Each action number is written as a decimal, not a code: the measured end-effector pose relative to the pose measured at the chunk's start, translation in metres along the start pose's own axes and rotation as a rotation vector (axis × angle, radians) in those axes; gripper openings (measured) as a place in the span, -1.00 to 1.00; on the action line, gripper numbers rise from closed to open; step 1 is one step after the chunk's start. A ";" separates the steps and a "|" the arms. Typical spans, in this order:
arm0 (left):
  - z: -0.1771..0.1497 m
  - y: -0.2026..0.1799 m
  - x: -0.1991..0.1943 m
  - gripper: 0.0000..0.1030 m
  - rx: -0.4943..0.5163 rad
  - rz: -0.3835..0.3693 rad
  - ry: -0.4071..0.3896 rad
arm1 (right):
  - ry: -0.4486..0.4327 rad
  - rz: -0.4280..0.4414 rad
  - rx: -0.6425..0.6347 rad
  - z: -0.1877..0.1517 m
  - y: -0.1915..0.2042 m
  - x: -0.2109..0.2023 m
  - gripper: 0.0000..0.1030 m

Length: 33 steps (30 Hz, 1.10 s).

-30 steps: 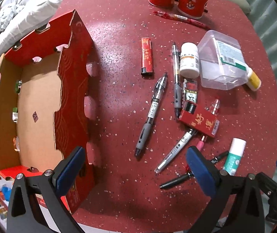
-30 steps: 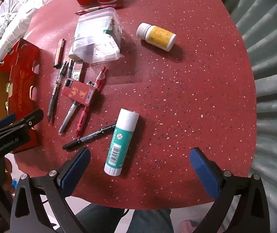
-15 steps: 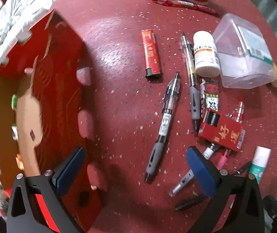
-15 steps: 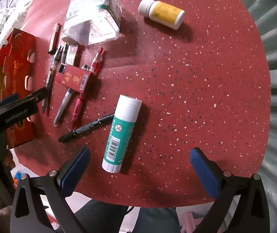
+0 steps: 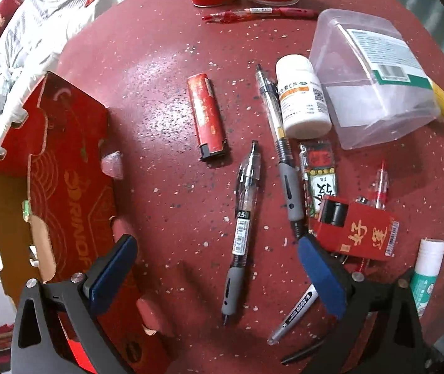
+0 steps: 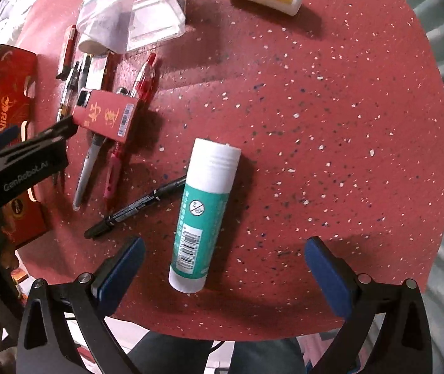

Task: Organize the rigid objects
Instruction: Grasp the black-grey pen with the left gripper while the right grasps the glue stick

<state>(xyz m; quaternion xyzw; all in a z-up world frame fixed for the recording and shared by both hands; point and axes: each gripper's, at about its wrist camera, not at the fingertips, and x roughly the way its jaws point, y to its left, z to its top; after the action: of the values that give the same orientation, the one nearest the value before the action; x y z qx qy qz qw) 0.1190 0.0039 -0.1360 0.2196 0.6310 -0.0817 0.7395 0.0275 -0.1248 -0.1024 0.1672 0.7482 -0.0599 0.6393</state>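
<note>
Hovering released over the worktop (image 5: 159, 93), the left tongs (image 5: 219, 277) straddle a grey-grip pen (image 5: 242, 227); the right tongs (image 6: 225, 271), also released, straddle the glue stick (image 6: 205, 212).

We see a round red speckled table (image 5: 159, 99) holding pens (image 5: 242, 227), a lighter (image 5: 207, 115), bottles (image 5: 301, 98), a glue stick (image 6: 203, 212) and a cardboard box (image 5: 66, 193).

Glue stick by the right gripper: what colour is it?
Glue stick: teal label, white cap and base. Right wrist view shows it best.
</note>
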 end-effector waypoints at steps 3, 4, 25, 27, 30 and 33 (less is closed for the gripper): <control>0.004 -0.002 0.002 1.00 -0.005 -0.019 0.003 | 0.005 -0.002 -0.001 -0.005 0.003 0.004 1.00; 0.005 -0.001 0.003 1.00 -0.005 -0.024 -0.002 | 0.006 -0.002 0.001 -0.006 0.003 0.005 1.00; -0.014 0.044 0.017 1.00 -0.057 -0.108 -0.010 | 0.040 0.012 0.048 -0.008 0.006 0.027 1.00; -0.013 0.047 0.018 1.00 -0.064 -0.109 -0.008 | 0.042 0.014 0.051 -0.009 0.007 0.033 1.00; -0.016 0.059 0.027 1.00 -0.075 -0.109 -0.005 | 0.044 0.012 0.057 -0.007 0.012 0.035 1.00; -0.018 0.054 0.024 1.00 -0.067 -0.102 -0.018 | 0.039 0.013 0.062 -0.004 0.015 0.035 1.00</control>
<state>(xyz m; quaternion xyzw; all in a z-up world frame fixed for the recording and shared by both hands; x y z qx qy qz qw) 0.1289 0.0639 -0.1490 0.1616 0.6370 -0.1000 0.7471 0.0245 -0.1038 -0.1340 0.1927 0.7572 -0.0756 0.6195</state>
